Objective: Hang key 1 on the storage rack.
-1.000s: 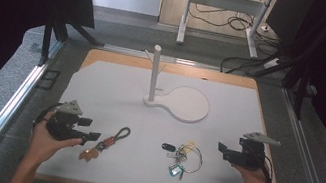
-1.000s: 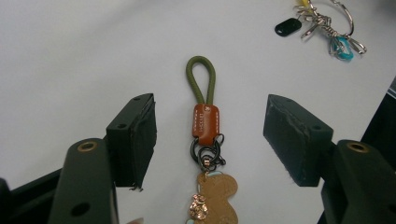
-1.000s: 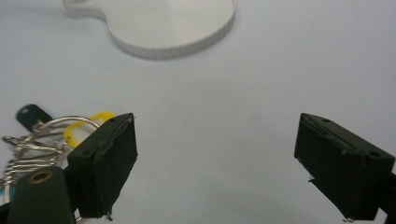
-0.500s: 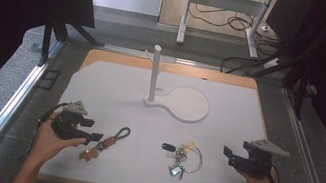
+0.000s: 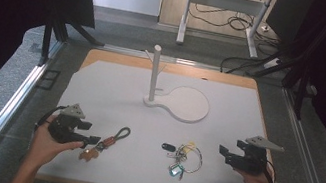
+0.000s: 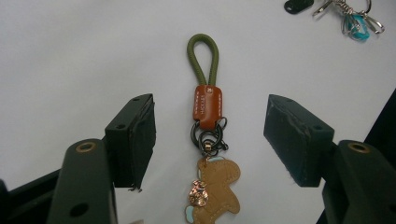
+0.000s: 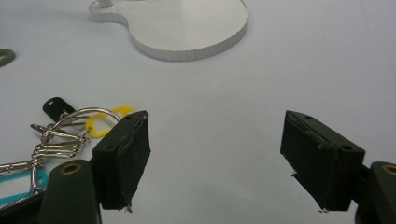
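The left gripper (image 6: 208, 135) is open wide, jaws standing either side of the bear keychain (image 6: 207, 140) without touching it. The keychain lies flat near the front-left of the white board (image 5: 116, 88), green cord loop (image 6: 203, 58) pointing away from the gripper, leather bear charm (image 6: 212, 193) nearest it.

Step in hand, as judged: approach before the grasp. The next move calls for lowering the jaws and closing across the brown leather tab (image 6: 208, 105).

The right gripper (image 7: 215, 158) is also open wide and empty, just beside the key ring bunch (image 7: 60, 135) near the front edge. The peg stand (image 5: 154, 75) sits toward the back.

Compared with half a second ago, the left gripper has closed in on the keychain; both key sets are unmoved.
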Motion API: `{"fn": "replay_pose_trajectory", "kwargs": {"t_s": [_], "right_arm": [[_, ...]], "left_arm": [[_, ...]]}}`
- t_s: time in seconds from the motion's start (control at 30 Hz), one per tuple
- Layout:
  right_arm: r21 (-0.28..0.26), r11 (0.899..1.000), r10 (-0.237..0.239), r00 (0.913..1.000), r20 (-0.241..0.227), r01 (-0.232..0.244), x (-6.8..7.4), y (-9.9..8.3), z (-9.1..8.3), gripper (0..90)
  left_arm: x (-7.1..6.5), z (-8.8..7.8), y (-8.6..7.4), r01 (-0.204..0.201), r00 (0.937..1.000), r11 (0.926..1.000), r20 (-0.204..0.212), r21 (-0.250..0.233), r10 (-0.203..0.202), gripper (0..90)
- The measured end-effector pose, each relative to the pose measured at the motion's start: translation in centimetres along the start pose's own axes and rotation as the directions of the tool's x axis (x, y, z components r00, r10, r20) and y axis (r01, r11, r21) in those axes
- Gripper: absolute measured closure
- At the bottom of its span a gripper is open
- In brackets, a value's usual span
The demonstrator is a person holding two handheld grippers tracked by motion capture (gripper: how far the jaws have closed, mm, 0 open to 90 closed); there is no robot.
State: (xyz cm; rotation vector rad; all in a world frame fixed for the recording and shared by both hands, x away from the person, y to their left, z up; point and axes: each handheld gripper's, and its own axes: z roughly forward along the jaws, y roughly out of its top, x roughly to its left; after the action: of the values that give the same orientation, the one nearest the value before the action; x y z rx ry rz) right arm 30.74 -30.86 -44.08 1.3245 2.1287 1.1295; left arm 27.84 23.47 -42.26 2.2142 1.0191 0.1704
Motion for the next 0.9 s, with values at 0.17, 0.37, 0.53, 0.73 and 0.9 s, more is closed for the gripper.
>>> {"fn": "replay_pose_trajectory", "kwargs": {"t_s": [0.17,0.37,0.53,0.73,0.9], "right_arm": [[0.011,1.0,0.0,1.0,-0.004,0.0,0.1,-0.3,0.1,24.8],[0.024,1.0,-0.01,0.9998,-0.014,0.01,0.3,-0.7,0.0,26.1],[0.017,1.0,-0.019,0.9997,-0.016,0.02,0.5,-0.6,-0.4,26.3],[0.005,1.0,-0.029,0.9994,-0.021,0.029,0.8,-0.2,-0.4,26.4],[0.027,0.998,-0.05,0.9983,-0.03,0.051,1.2,-0.3,0.2,26.4]], "left_arm": [[0.1,0.2,0.2,0.003,1.0,1.0,0.0,0.004,-0.003,34.8],[-0.2,0.3,1.3,-0.012,0.9999,0.9999,-0.007,0.009,0.012,34.8],[-0.6,-0.1,2.4,-0.034,0.9992,0.9989,-0.022,0.033,0.034,35.0],[-1.2,-0.3,3.2,-0.048,0.9983,0.9963,-0.029,0.071,0.05,35.0],[-1.0,0.5,3.6,-0.048,0.9981,0.9919,-0.032,0.118,0.052,36.9]]}}
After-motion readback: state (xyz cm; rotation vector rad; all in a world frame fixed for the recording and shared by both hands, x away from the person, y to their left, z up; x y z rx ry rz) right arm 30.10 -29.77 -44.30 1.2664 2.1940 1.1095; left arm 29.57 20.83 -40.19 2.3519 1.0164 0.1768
